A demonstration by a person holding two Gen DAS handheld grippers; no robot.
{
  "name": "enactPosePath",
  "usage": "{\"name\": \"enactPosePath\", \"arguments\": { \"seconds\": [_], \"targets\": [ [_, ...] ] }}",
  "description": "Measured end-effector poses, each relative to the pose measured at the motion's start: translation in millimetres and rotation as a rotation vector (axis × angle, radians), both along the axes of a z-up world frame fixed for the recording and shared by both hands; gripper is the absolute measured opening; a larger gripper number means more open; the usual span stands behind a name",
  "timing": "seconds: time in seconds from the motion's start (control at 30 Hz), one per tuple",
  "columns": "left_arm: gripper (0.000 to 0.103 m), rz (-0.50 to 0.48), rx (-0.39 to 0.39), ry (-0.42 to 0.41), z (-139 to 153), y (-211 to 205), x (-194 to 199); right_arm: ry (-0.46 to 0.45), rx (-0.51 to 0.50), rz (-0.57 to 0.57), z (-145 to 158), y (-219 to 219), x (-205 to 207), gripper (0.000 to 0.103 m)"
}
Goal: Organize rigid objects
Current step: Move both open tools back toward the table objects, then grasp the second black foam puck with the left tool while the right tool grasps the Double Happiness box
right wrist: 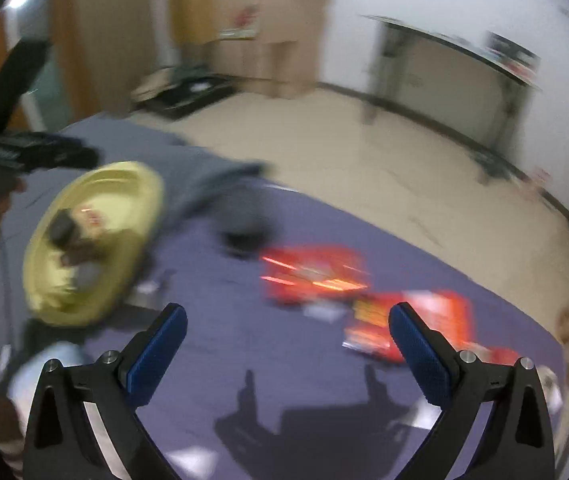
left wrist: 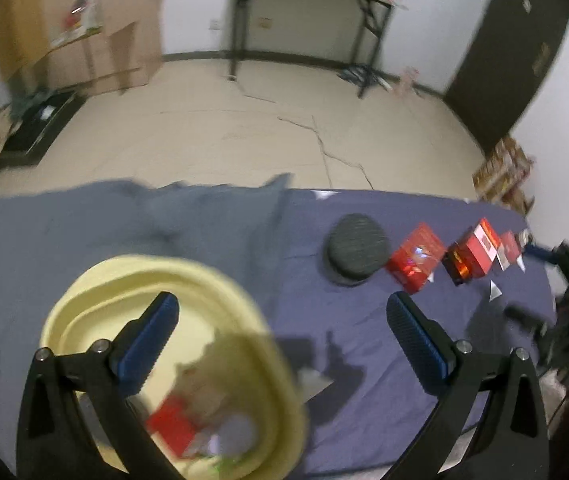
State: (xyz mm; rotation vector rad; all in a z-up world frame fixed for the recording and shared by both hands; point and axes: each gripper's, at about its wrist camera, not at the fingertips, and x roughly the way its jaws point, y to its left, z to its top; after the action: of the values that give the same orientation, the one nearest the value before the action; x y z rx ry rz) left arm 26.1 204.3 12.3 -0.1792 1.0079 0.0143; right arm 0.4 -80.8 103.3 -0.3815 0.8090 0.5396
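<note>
A pale yellow tray [left wrist: 84, 304] lies on the blue-covered table, with a red box [left wrist: 170, 424] and other blurred small items inside it. My left gripper [left wrist: 282, 320] hangs open above the tray's right rim, nothing between its fingers. To the right sit a dark round lid-like object [left wrist: 358, 246], a red box [left wrist: 416, 258] and further red boxes [left wrist: 476, 250]. In the right wrist view, my right gripper [right wrist: 286, 330] is open and empty above the cloth. The blurred red boxes [right wrist: 312, 274] lie just ahead of it and the yellow tray [right wrist: 132, 184] is at the left.
The blue cloth [left wrist: 84, 228] is rumpled at its far edge, beyond which is bare floor [left wrist: 244, 128]. A black folding table [left wrist: 308, 20] stands against the far wall. A dark door [left wrist: 516, 48] is at the right, wooden cabinets [left wrist: 68, 40] at the left. Small white scraps [left wrist: 494, 292] dot the cloth.
</note>
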Motion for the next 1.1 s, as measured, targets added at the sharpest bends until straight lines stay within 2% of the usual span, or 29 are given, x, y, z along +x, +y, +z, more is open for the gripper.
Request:
{"name": "enactPosePath", "arguments": {
  "seconds": [0.07,0.17,0.3,0.43,0.5,0.7,0.77,0.8,0.83,0.93,1.1],
  "targets": [
    [0.103,-0.044,0.024,0.020,-11,-23,19,0.017,-0.002,-0.079,-9,-41,21,0.103],
    [0.103,-0.106,0.054,0.067,-33,-49,46,0.046,0.021,-0.119,-25,-68,42,0.103],
    [0.103,-0.170,0.098,0.099,-57,-73,69,0.074,0.026,-0.107,-38,-68,61,0.103],
    [0.103,-0.199,0.113,0.135,-75,-84,91,0.086,-0.036,-0.085,-50,-57,79,0.103],
    [0.103,-0.211,0.145,0.152,-84,-88,100,0.082,-0.046,-0.093,-54,-59,87,0.103],
    [0.100,-0.206,0.121,0.154,-97,-84,110,0.111,-0.057,-0.091,-67,-57,96,0.103],
    [0.069,-0.184,0.094,0.142,-97,-80,110,0.119,-0.068,-0.094,-74,-57,97,0.102],
    [0.069,-0.179,0.073,0.140,-97,-78,109,0.105,-0.055,-0.093,-74,-58,96,0.099],
    [0.069,-0.171,0.062,0.147,-97,-77,109,0.093,-0.035,-0.092,-72,-59,94,0.091],
    [0.069,-0.149,-0.004,0.115,-86,-69,97,0.067,0.002,-0.111,-61,-67,87,0.090],
    [0.069,-0.099,-0.023,0.025,-27,-35,37,-0.002,0.054,-0.092,-26,-61,59,0.090]
  ]
}}
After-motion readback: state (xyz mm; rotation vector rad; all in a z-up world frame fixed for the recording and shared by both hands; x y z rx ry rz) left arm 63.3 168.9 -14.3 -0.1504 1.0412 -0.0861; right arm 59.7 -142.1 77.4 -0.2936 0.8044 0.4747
